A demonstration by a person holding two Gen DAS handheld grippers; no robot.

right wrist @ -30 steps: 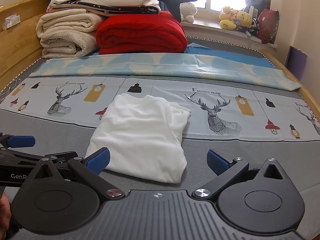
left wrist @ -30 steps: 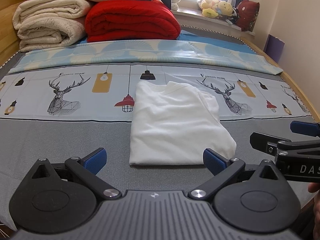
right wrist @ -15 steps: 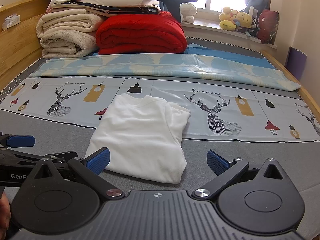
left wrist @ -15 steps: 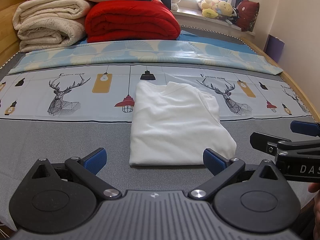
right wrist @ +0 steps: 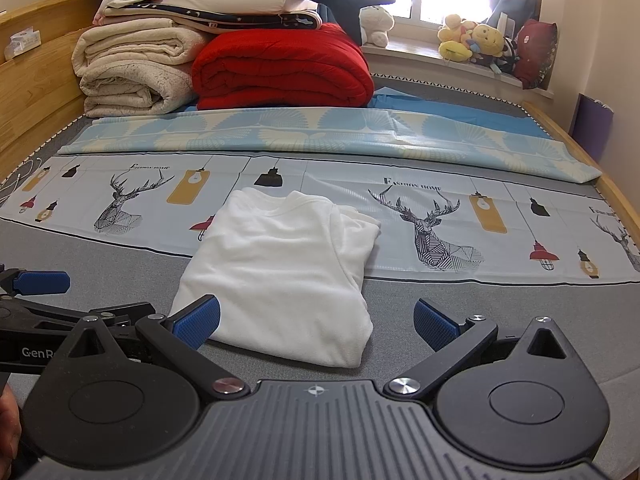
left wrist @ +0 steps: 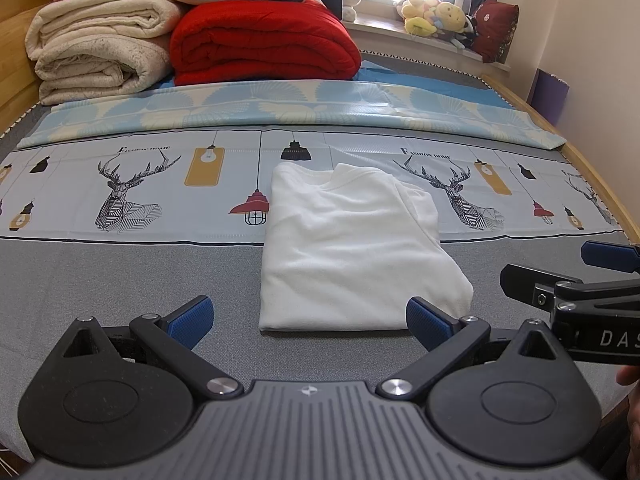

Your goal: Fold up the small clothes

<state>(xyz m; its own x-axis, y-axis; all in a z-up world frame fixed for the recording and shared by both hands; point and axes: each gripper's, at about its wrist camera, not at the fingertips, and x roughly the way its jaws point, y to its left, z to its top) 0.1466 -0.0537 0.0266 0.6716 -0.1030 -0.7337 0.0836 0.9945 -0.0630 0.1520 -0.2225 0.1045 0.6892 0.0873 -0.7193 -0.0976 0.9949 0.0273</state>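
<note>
Lying folded on the grey bed cover point(left wrist: 100, 288), the white cotton shirt point(left wrist: 352, 248) sits beyond left gripper point(left wrist: 308, 318) and right gripper point(right wrist: 316, 320), both spread wide, empty.

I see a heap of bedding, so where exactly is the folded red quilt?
The folded red quilt lies at the bed's far end in both views, right of the rolled cream blankets, behind the pale blue leaf-print sheet.
</note>
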